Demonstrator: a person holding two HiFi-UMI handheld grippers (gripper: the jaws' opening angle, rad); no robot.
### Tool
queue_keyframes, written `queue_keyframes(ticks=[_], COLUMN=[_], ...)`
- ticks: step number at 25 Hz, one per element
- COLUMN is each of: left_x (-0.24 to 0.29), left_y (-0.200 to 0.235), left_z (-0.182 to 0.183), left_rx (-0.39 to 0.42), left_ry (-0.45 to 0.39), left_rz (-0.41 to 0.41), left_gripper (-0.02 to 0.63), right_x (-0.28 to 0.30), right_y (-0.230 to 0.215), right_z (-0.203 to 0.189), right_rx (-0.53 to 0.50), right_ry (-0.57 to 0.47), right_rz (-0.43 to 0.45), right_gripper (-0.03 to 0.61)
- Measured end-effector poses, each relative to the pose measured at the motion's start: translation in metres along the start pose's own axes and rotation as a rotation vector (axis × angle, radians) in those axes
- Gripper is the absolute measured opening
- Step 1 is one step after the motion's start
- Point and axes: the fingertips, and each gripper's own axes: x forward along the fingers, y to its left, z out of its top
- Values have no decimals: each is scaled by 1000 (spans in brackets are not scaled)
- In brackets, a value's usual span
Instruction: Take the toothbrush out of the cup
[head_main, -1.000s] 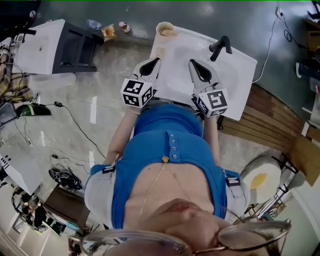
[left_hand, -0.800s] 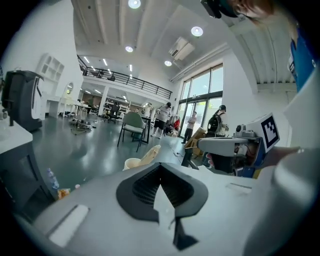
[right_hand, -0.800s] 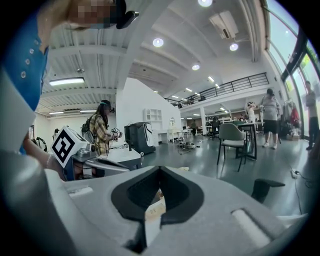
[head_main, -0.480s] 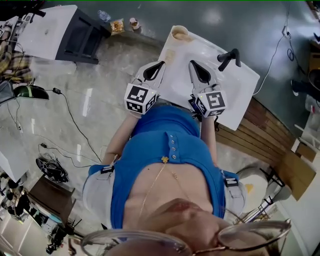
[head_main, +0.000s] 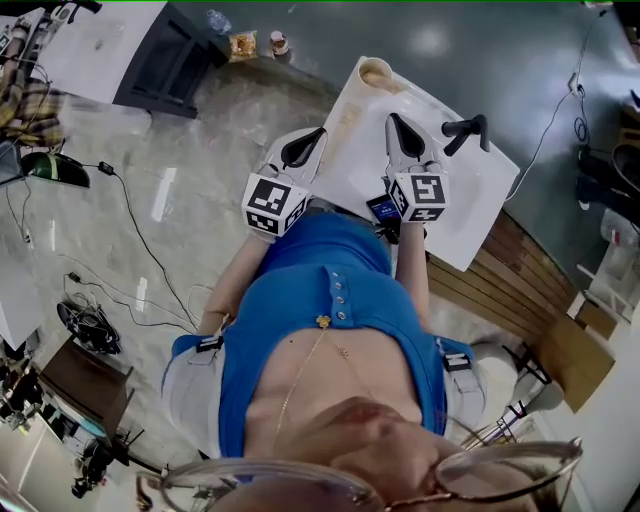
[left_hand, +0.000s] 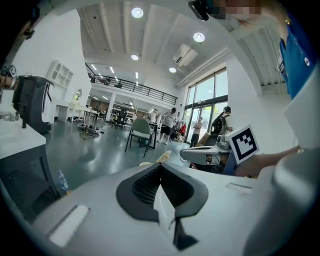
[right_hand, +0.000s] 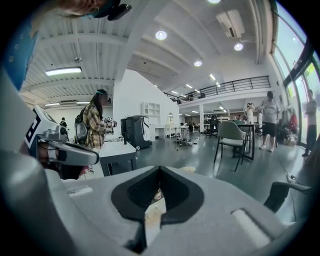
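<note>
A pale cup (head_main: 376, 72) stands on the far left corner of the white sink (head_main: 468, 222). It holds something tan, and I cannot make out a toothbrush in it. My left gripper (head_main: 319, 131) hangs at the sink's left edge, shut and empty. My right gripper (head_main: 393, 118) is over the basin just right of and short of the cup, also shut and empty. In the left gripper view the jaws (left_hand: 160, 165) meet, with a cream object (left_hand: 161, 158) just beyond them. In the right gripper view the jaws (right_hand: 159, 169) are together too, and a cup rim (right_hand: 188, 169) peeks above them.
A black faucet (head_main: 465, 128) rises at the sink's right. A white-topped black table (head_main: 110, 50), a bottle (head_main: 217, 20) and snacks (head_main: 243, 43) lie at upper left, and cables (head_main: 130, 225) cross the floor. Wooden slats (head_main: 520, 275) sit right of the sink. People and a chair (left_hand: 141, 131) are far off.
The head view has swung, so the sink sits further right. The right gripper has come closer to the cup. Both grippers stay shut.
</note>
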Motion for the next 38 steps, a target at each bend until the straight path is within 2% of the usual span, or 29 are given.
queue_keyframes(ticks=[7,12,16,23,31,35,38], left_x=[-9,-8,-8,-7,-10,-13,-14], left_y=[18,27,32,39,42,47,49], left_z=[1,-2,-3,-9,-16,-16,-15], left_rx=[-9,-15,-22,-46,-75,-80,-82], left_ry=[3,13,21,35,38,36,33], left_rz=[19,23,27,36,49,52,51], left_gripper=[2,2,2,2,2,2,2], right_x=[17,30,39,63,78,79,78], right_y=[-18,-34,-43,-47,-46,-41,-38], right_z=[-3,-5,-6,-18,-33,-34,-31], right_rx=[-4,-22,-53,-166,-220,-256,-242], right_ry=[20,40,65,166,260,275,266], right_rz=[-58,-90,-117,-90,-69,-67,-53], right_gripper=[5,60,137,207,213,176,159])
